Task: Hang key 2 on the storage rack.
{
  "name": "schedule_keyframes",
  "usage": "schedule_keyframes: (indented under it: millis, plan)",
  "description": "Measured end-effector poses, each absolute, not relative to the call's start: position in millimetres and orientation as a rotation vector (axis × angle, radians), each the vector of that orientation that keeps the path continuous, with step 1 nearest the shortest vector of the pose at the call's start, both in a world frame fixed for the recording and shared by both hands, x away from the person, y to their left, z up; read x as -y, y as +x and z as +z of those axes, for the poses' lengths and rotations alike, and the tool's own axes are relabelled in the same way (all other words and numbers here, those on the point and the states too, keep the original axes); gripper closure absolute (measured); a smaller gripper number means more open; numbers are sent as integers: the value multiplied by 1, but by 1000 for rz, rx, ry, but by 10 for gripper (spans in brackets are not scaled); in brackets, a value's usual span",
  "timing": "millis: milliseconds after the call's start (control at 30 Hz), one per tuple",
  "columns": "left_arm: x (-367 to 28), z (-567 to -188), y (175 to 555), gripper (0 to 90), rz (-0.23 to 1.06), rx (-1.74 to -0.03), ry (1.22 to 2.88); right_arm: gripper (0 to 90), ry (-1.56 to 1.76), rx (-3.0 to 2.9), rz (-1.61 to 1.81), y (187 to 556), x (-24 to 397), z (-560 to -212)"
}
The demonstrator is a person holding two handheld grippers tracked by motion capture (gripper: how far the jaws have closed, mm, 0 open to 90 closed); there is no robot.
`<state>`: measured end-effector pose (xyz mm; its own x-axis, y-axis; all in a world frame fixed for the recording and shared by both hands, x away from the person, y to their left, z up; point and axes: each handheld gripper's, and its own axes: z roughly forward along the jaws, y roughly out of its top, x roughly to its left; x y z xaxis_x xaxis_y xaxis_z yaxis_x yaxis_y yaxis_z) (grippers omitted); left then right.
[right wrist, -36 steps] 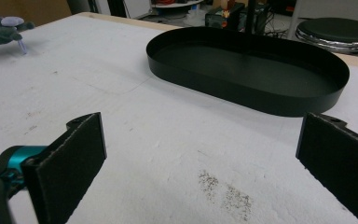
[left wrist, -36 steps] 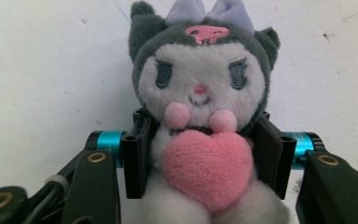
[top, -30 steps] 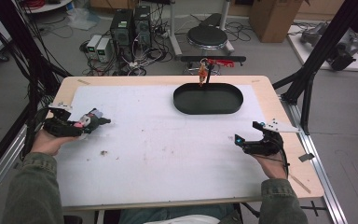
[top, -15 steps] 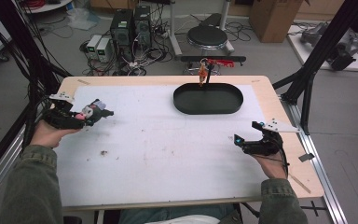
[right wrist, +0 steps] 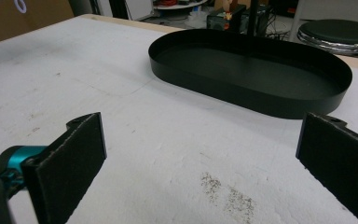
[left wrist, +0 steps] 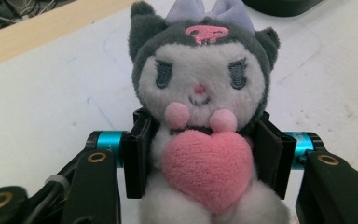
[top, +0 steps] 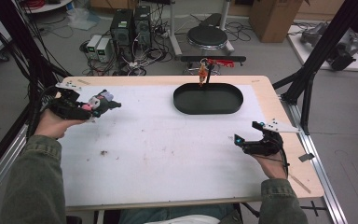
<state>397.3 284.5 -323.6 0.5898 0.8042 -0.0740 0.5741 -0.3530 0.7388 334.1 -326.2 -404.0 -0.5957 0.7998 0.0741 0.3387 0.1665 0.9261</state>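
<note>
Now, at far left, my left gripper (top: 103, 104) holds the plush (left wrist: 200, 126) clear of the worktop (top: 168, 154), fingers (left wrist: 137, 156) clamped on its sides. Its long axis runs along the fingers, head outward, pointing right toward the tray (top: 208, 99). I judge the left hand nearer the tray. At right, my right gripper (top: 247, 140) rests low, fingers (right wrist: 77, 149) wide, nothing between them.

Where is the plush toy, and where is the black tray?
plush toy (left wrist: 200, 88): left gripper view, on its white face.
black tray (top: 208, 108): high view, on its near wall.
</note>
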Motion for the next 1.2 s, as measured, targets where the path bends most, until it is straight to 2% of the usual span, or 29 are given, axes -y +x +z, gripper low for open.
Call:
schedule_keyframes:
  millis: [400, 1200]
  plan:
    - [-245, -304, 410, 470, 420, -1005, 2095, 5, 1080, -2011, 1422, 333, 327, -404]
    - [-175, -278, 439, 470, 370, -867, 2147, 5, 1084, -2008, 1433, 333, 329, -405]
